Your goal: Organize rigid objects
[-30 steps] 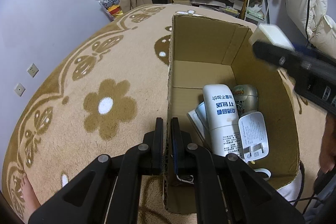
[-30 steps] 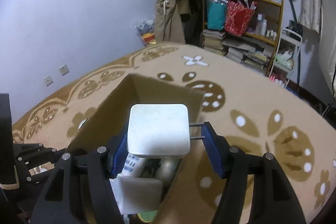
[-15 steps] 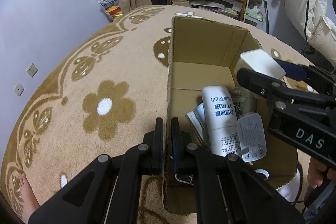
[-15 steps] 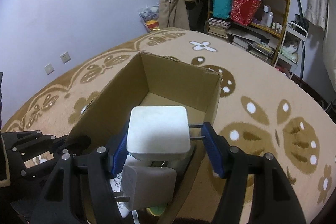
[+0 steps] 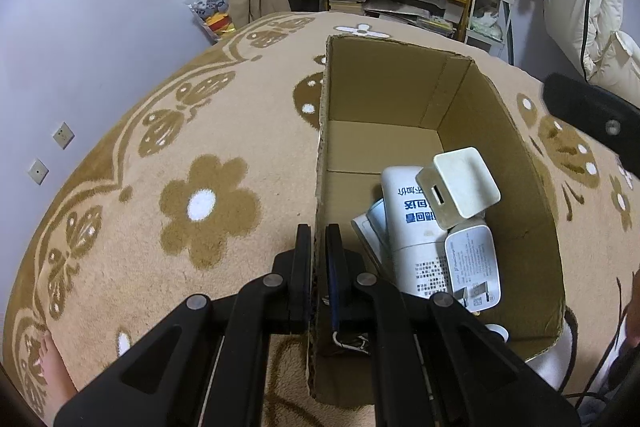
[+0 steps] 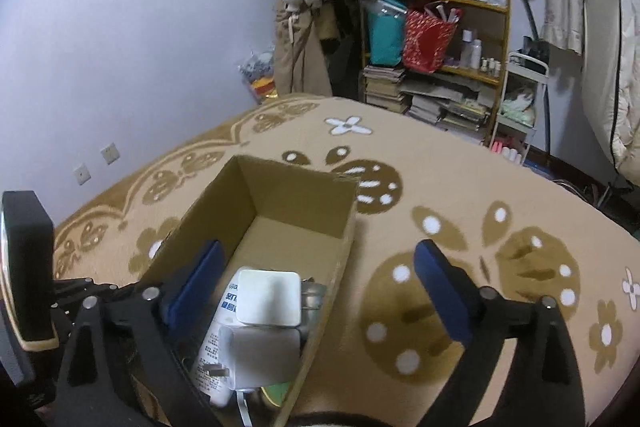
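From the left wrist view, my left gripper (image 5: 318, 259) is pinched narrow on the near wall of the cardboard box (image 5: 320, 163), one finger outside it and one inside. The off-white charger cube (image 5: 460, 187) lies tilted in the box, propped on the white bottle (image 5: 404, 219) and touching the flat white adapter (image 5: 474, 267) below it. The far half of the box floor is bare, and flowered carpet (image 5: 180, 155) spreads open to the left. A dark part of the other tool (image 5: 592, 115) hangs past the box's right wall. From the right wrist view, my right gripper (image 6: 316, 283) stands wide and holds nothing, its left finger over the box, its right finger over carpet beyond the box's right wall. The cube (image 6: 269, 297) sits below, between the fingers, with a metal tin (image 6: 312, 297) beside it. A cluttered shelf (image 6: 440, 39) stands well apart at the room's far side.
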`<action>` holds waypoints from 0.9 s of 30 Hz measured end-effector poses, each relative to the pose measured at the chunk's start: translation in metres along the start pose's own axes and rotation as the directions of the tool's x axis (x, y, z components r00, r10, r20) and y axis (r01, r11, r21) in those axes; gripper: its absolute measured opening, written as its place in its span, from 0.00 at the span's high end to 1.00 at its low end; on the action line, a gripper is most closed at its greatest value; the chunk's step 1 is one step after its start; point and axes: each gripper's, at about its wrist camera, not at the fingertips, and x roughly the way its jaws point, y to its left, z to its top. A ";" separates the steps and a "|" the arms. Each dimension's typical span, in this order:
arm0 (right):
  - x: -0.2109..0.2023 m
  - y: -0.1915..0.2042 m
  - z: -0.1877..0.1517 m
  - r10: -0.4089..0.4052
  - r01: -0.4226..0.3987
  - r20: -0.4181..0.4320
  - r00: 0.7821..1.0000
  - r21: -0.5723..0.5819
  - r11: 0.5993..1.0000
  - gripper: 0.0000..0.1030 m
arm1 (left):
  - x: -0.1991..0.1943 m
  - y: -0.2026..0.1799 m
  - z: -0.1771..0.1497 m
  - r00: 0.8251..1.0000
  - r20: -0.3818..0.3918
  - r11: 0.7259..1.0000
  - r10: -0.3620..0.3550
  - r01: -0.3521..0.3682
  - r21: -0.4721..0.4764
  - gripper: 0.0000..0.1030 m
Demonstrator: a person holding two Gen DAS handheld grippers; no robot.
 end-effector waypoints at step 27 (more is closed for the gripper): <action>-0.105 -0.041 -0.017 -0.161 0.154 0.055 0.985 0.111 0.982 0.00 | -0.120 -0.005 0.009 0.961 0.276 0.999 -0.017 0.024 -0.022 0.24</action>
